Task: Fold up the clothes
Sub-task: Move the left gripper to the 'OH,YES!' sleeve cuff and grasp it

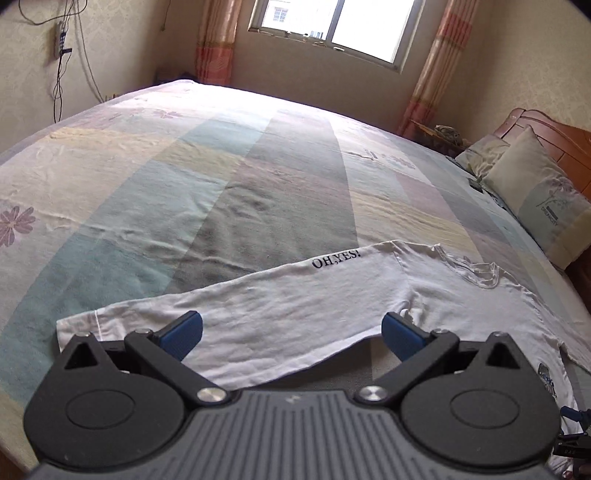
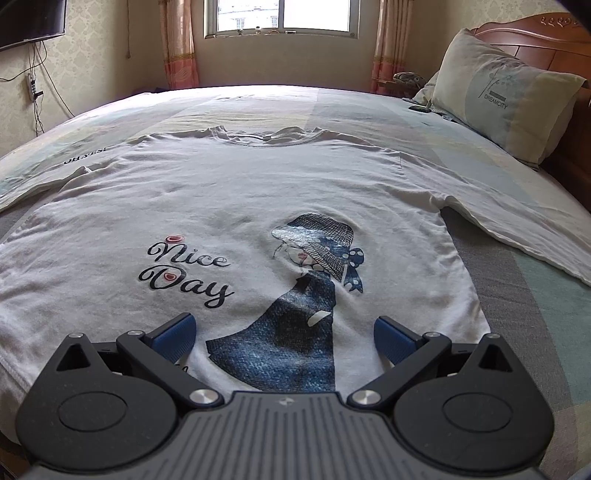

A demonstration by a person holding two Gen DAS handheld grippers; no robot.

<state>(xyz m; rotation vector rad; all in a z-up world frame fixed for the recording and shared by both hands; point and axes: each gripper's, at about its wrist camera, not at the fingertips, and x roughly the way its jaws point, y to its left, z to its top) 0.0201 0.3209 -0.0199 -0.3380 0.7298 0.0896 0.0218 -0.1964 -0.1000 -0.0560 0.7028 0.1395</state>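
Note:
A white long-sleeved shirt lies flat and face up on the bed, collar toward the window, printed with "Nice Day" and a girl in a blue dress. Its left sleeve, lettered "OH,YES!", stretches out sideways. My left gripper hovers open just above that sleeve, its blue pads wide apart with nothing between them. Over the shirt's lower front, my right gripper is open too, empty, above the blue dress print. The shirt's right sleeve lies spread toward the pillow side.
The bed has a pastel checked sheet. Pillows lean on a wooden headboard at the right. A window with curtains is at the far wall. Cables and a power strip hang on the left wall.

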